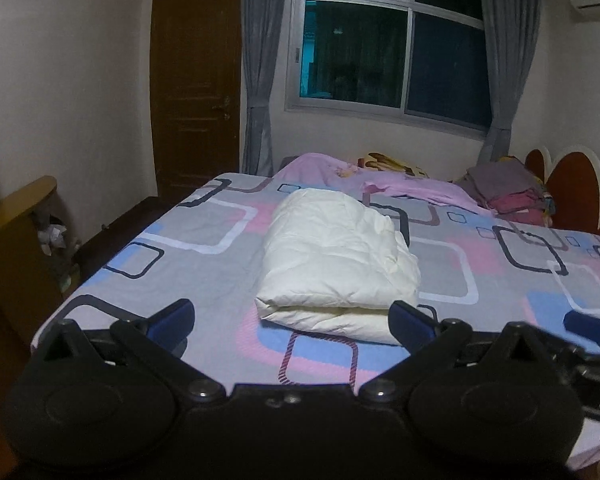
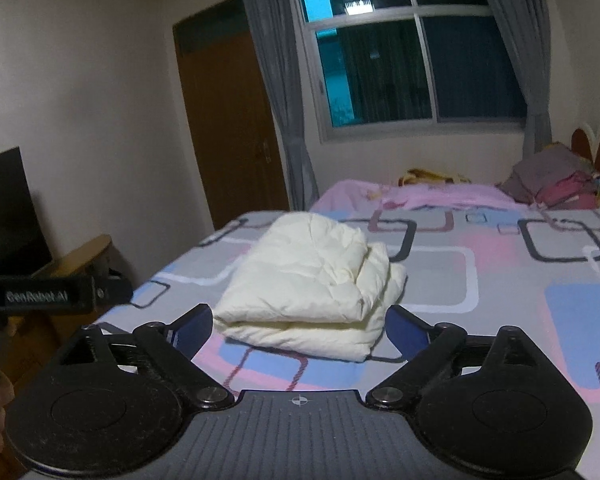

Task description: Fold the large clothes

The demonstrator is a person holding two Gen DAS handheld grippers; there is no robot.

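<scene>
One folded white garment (image 1: 332,264) on bed (image 1: 500,280)

Dark window (image 1: 384,56), grey curtains (image 1: 260,64), brown door (image 1: 196,88), white walls (image 1: 68,72).

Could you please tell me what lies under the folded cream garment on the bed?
The folded cream garment rests directly on the patterned bedsheet, whose pink, blue and grey rectangles show all around it. Whatever pattern or item sits beneath the bundle is covered and cannot be seen.
</scene>
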